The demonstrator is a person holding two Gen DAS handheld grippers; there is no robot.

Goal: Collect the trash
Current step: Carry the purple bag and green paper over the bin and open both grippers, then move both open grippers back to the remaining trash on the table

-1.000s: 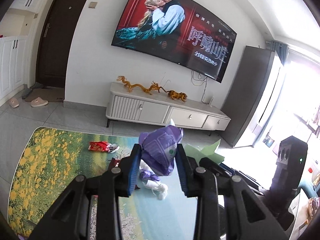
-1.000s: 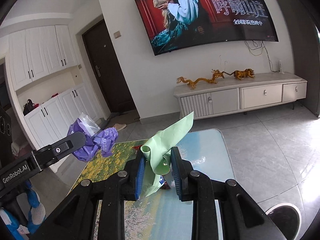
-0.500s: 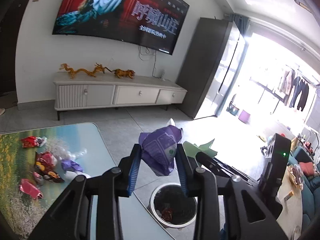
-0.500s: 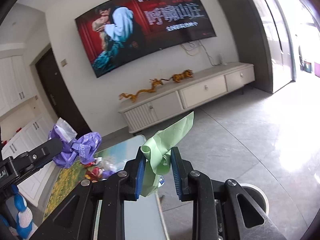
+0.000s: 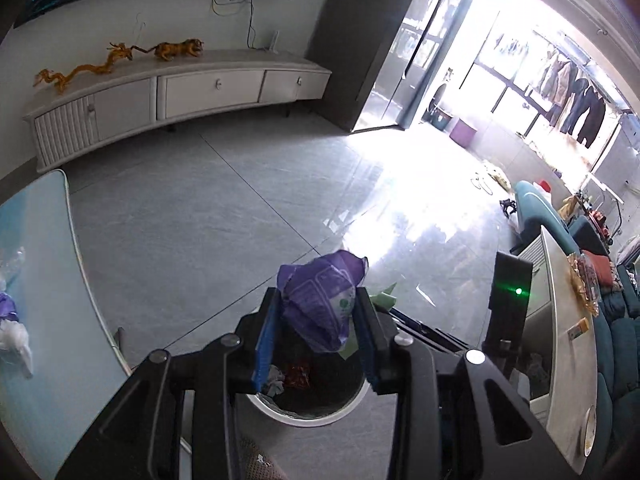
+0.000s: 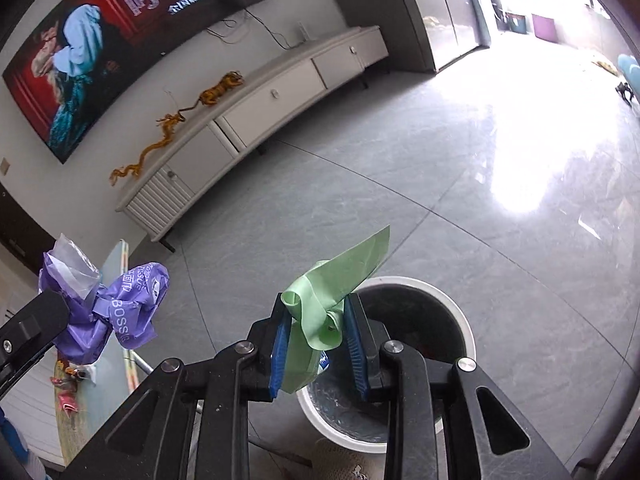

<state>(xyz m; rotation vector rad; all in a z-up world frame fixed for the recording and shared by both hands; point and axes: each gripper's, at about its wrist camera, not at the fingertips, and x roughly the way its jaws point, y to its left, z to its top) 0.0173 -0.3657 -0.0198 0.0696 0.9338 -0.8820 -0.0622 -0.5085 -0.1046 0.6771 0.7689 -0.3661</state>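
Left wrist view: the left gripper (image 5: 317,330) points steeply down over a white-rimmed bin (image 5: 310,420) standing on the grey tile floor (image 5: 200,216). A crumpled purple wrapper (image 5: 320,304) sits between its 2 blue pads (image 5: 264,340); the jaws are opening, and the wrapper is touched on both sides. Dark liner and bits of red and grey trash (image 5: 288,376) show inside the bin, directly below the wrapper. A green scrap (image 5: 384,298) peeks out just right of the gripper. At the left edge lies a pale blue table (image 5: 44,280) with a few pieces of purple and white litter (image 5: 12,320) on it. A white TV cabinet (image 5: 172,92) runs along the far wall.

Right wrist view: the right gripper (image 6: 318,340) also points down, near the bin (image 6: 460,320), which lies just to its right and beyond. A folded green wrapper (image 6: 332,292) is lodged between its pads (image 6: 278,344), rising above them; these jaws too are opening, with the wrapper in contact. To the left, the left gripper's finger (image 6: 32,324) carries the purple wrapper (image 6: 116,308) above the table's edge (image 6: 116,360). A TV (image 6: 120,36) hangs on the far wall above the cabinet (image 6: 256,120).
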